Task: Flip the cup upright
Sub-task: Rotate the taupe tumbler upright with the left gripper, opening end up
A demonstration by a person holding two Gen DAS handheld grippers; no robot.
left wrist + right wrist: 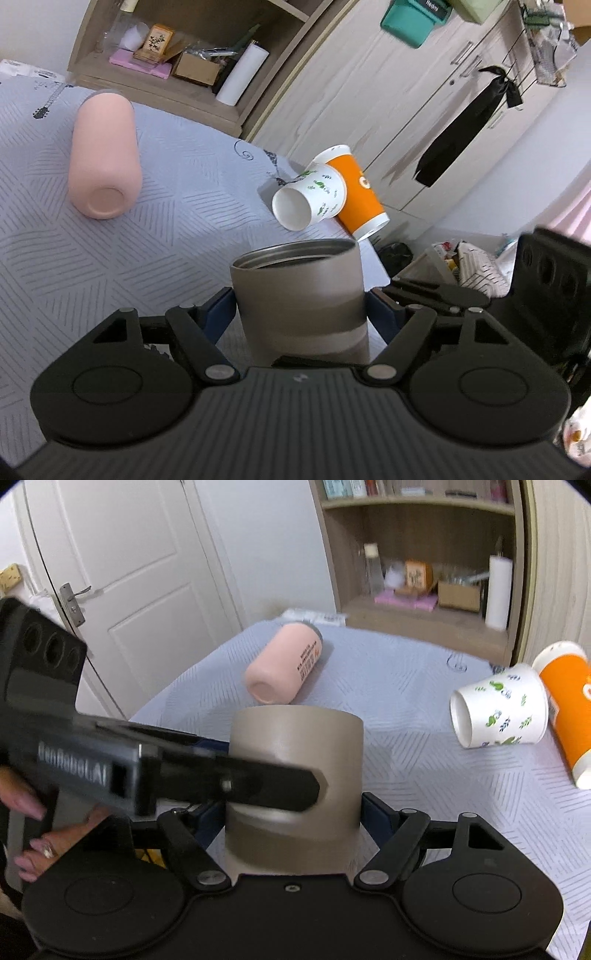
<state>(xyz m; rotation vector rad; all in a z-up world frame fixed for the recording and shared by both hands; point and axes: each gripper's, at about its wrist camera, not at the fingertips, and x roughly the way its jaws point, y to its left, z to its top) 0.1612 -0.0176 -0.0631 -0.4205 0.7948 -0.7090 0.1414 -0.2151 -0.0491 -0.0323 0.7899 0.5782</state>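
Observation:
A grey metal tumbler point(301, 295) stands open end up on the grey-blue bedspread point(166, 221). Both grippers clamp it. My left gripper point(301, 312) is shut on its sides with blue pads. In the right wrist view the tumbler point(295, 746) sits between my right gripper's point(293, 812) fingers, shut on it, and the left gripper's black finger point(258, 782) crosses its front. A pink cup point(105, 155) lies on its side. A white leaf-print paper cup point(310, 195) and an orange paper cup point(360, 192) lie tipped together.
The bed edge runs close behind the paper cups point(369, 251). A wooden shelf unit point(192, 55) with boxes and a paper roll stands beyond the bed. A wardrobe point(406, 92) is at right, a white door point(129, 572) at left. A hand point(33, 830) holds the left gripper.

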